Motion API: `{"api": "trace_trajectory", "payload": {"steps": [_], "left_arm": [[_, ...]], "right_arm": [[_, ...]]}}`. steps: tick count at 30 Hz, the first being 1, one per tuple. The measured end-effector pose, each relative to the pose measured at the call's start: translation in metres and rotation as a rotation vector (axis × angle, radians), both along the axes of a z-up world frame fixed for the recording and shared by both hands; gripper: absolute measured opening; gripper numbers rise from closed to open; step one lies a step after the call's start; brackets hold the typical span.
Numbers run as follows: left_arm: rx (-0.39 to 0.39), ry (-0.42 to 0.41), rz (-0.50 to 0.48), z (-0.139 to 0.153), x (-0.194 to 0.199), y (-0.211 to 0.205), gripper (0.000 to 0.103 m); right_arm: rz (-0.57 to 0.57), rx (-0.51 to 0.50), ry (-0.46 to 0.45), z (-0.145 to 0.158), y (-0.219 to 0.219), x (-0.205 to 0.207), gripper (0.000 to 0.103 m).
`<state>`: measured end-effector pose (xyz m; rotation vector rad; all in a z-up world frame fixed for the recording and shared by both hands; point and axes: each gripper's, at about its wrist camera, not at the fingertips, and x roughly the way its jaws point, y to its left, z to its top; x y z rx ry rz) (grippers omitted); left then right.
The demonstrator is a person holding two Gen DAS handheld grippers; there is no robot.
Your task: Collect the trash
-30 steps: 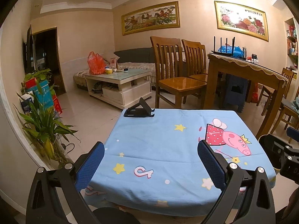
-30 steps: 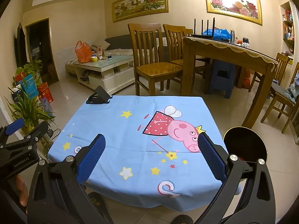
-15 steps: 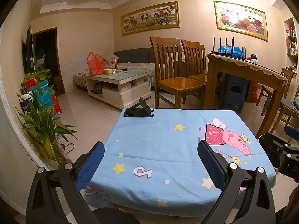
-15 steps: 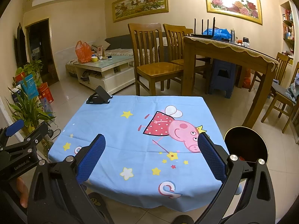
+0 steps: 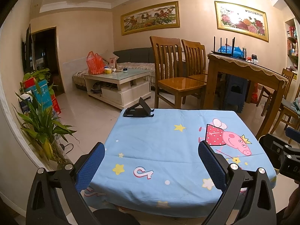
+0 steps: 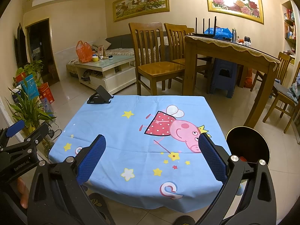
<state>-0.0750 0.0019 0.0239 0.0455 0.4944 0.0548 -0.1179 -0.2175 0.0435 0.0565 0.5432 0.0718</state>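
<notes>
A small table with a blue Peppa Pig cloth [image 5: 159, 142] [image 6: 131, 131] stands in front of me. I see no loose trash on it. A black round bin [image 6: 247, 146] stands on the floor at the table's right, with something red inside. My left gripper [image 5: 151, 161] is open and empty, over the table's near edge. My right gripper [image 6: 151, 153] is open and empty, over the near edge too. Each gripper shows at the edge of the other's view, the right one in the left wrist view [image 5: 285, 150] and the left one in the right wrist view [image 6: 20, 136].
A black phone stand [image 5: 138, 110] [image 6: 100, 95] sits on the table's far left corner. Wooden chairs [image 6: 155, 61] and a dining table [image 6: 228, 56] stand beyond. A potted plant [image 5: 43, 129] is on the floor at left. A coffee table [image 5: 118, 82] holds an orange bag.
</notes>
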Motion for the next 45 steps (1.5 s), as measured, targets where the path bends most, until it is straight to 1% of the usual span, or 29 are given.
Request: {"api": "trace_trajectory", "payload": {"steps": [14,23,28,30,32,33,37,38,40,43,45], "left_arm": [[0.003,-0.019,0.009,0.003,-0.003,0.002,0.096],[-0.009,-0.011,-0.001,0.004,0.001,0.003,0.096],[-0.038,0.009,-0.029,0.003,0.009,0.005,0.096],[-0.072,0.034,-0.062,0.0,0.015,0.006,0.096],[-0.098,0.05,-0.07,-0.003,0.018,0.007,0.096],[-0.095,0.047,-0.053,-0.005,0.018,0.007,0.096],[0.04,0.002,0.046,-0.008,0.015,-0.007,0.097],[0.056,-0.006,0.057,-0.008,0.014,-0.009,0.097],[0.059,-0.004,0.049,-0.008,0.016,-0.01,0.097],[0.048,0.04,-0.017,-0.009,0.023,-0.01,0.096],[0.062,0.053,-0.028,-0.01,0.025,-0.012,0.096]], "right_arm": [[0.004,-0.004,0.003,-0.001,0.002,0.0,0.097],[0.01,-0.008,0.003,-0.001,0.005,0.0,0.097],[0.014,-0.01,0.014,-0.004,0.004,0.002,0.097],[0.015,-0.011,0.021,-0.005,0.002,0.005,0.097],[0.012,-0.011,0.027,-0.006,-0.001,0.008,0.097],[0.011,-0.011,0.03,-0.006,-0.003,0.009,0.097],[-0.002,-0.008,0.04,-0.008,-0.008,0.012,0.097],[-0.005,-0.008,0.041,-0.009,-0.009,0.014,0.097],[-0.012,-0.008,0.043,-0.01,-0.012,0.015,0.097],[-0.016,-0.01,0.044,-0.01,-0.014,0.018,0.097],[-0.015,-0.014,0.045,-0.011,-0.013,0.018,0.097]]}}
